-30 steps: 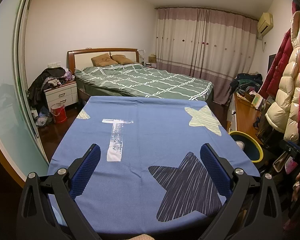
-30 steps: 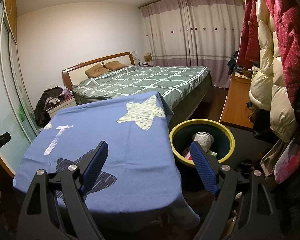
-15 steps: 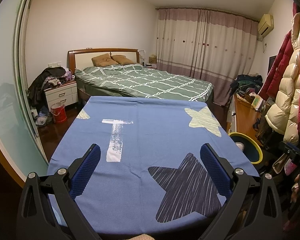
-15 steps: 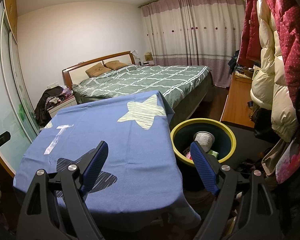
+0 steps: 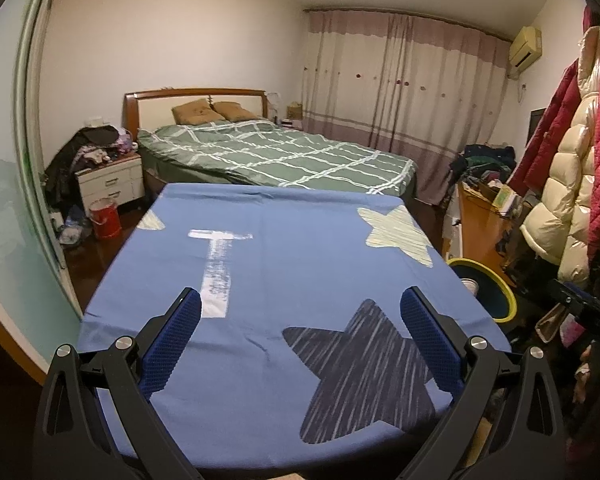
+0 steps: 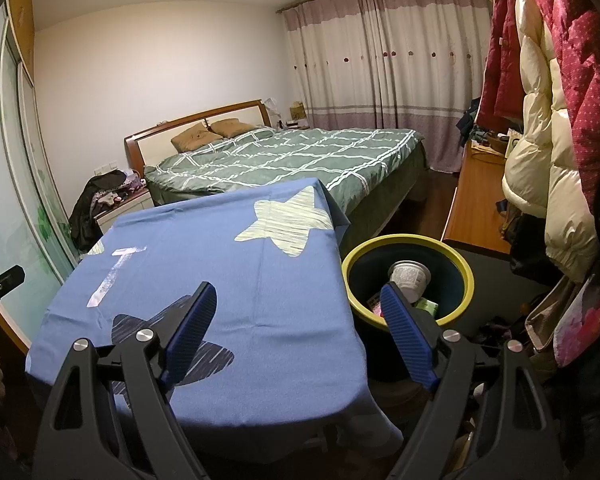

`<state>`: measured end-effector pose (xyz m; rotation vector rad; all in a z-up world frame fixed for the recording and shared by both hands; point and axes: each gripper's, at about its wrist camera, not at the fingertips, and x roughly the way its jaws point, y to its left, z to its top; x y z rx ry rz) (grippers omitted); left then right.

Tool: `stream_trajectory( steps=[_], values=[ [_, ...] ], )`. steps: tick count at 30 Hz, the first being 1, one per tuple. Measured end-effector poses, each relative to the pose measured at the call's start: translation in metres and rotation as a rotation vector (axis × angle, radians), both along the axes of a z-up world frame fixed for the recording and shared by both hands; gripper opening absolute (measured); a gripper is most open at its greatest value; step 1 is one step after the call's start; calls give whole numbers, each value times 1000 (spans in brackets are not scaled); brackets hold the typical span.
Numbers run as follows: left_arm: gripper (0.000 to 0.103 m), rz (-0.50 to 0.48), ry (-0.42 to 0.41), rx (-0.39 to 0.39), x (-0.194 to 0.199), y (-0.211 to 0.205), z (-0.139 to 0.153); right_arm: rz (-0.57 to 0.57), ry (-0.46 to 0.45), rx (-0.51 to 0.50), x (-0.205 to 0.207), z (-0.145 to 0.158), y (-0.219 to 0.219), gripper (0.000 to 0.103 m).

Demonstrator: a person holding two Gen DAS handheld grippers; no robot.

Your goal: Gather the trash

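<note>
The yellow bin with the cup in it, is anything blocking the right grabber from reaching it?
Nothing visible does. The right gripper is open and empty, and the bin stands open-topped just beside the blue-clothed table. Its right finger already overlaps the bin's rim in view.

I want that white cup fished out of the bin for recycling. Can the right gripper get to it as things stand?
Probably yes. The right gripper has its jaws open and empty, and the white cup lies on top inside the yellow-rimmed bin, whose open mouth has nothing over it. The table sits beside it, not across.
</note>
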<state>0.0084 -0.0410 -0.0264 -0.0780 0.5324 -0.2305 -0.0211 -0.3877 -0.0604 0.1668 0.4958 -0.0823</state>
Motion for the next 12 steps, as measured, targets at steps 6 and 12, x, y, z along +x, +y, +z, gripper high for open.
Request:
stream_trajectory(
  steps=[6,12],
  values=[
    [98,-2,32,13,30,-1,-7,27,23,-1,17,-1,3,80],
    [98,79,127,92,127,12,-40,89,79,-45,89,-5,25,93]
  ],
)
